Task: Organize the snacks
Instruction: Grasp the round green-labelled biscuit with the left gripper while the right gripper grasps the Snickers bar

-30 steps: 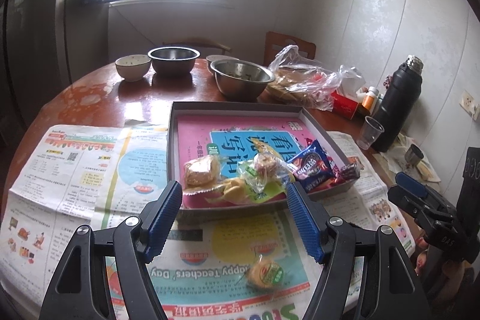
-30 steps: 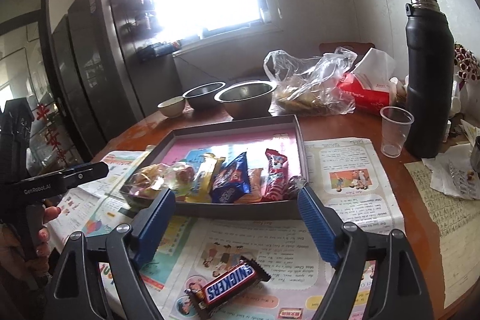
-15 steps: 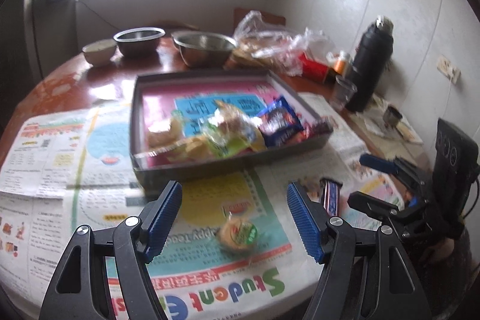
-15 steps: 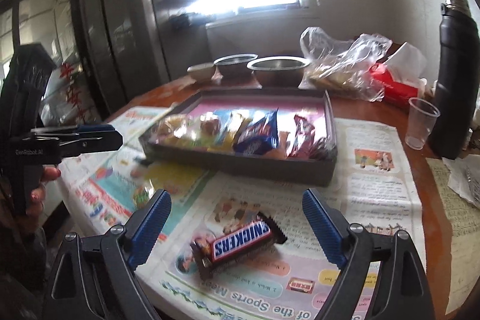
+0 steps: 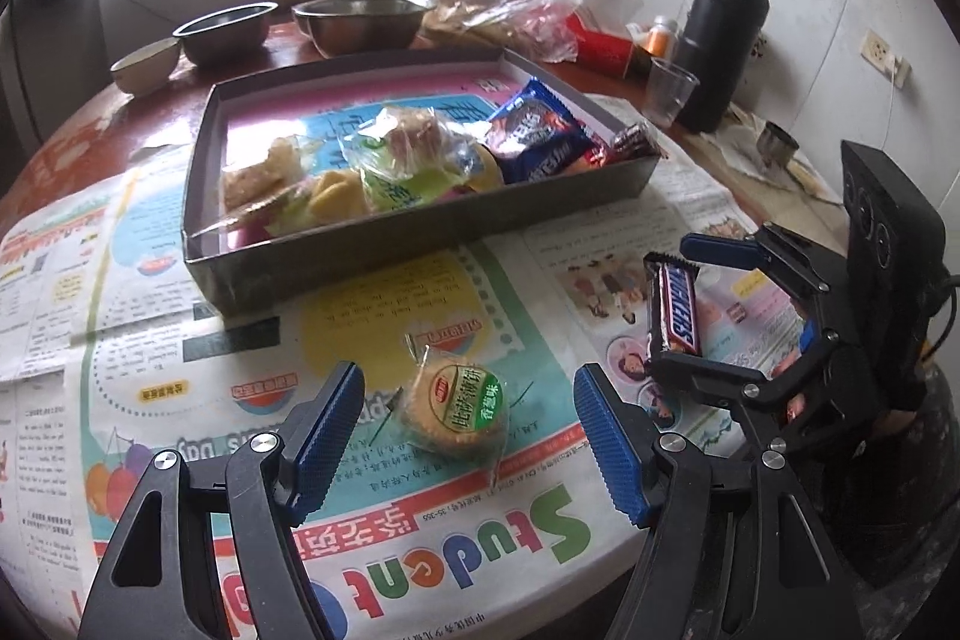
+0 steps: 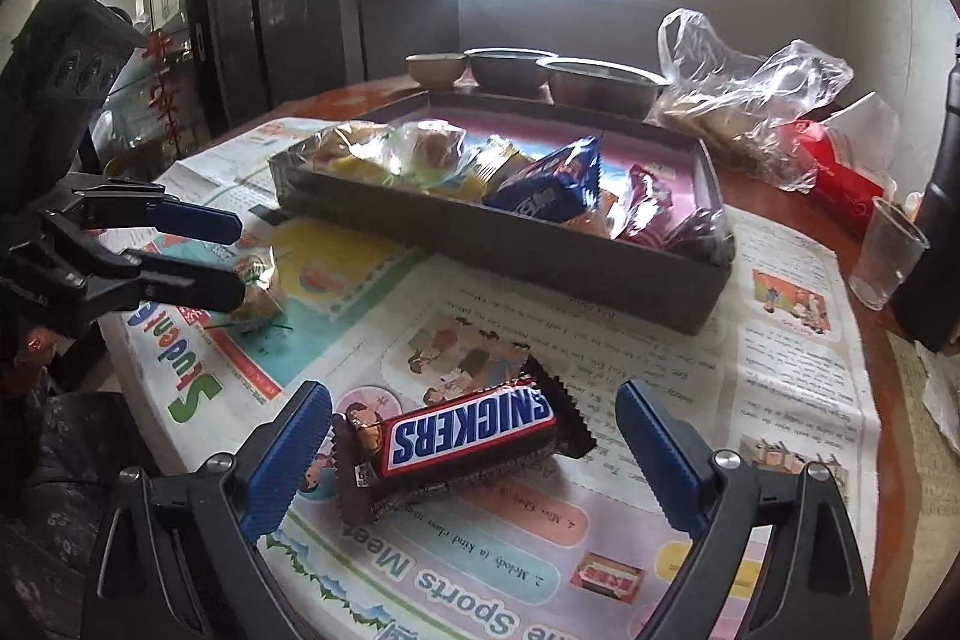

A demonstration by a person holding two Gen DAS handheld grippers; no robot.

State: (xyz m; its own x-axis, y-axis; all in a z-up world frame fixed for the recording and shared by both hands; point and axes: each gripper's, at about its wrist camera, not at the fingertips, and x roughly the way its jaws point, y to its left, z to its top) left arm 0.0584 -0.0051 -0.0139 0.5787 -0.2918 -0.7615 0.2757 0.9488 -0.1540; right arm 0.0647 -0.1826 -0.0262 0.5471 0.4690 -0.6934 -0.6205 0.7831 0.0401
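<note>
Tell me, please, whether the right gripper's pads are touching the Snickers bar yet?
Apart. The right wrist view shows the Snickers bar lying on the newspaper between the opening jaws of the right gripper, with newsprint visible between the wrapper and the right pad.

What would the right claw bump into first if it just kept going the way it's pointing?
Most likely the Snickers bar, lying on the newspaper between the opening fingers of the right claw; no pad touches it yet.

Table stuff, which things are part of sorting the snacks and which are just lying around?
Part of the job:
Snickers bar
round wrapped biscuit
snack tray
left gripper, open
right gripper, opening

Just lying about:
black thermos
plastic cup
two steel bowls
plastic bag
newspaper
</note>
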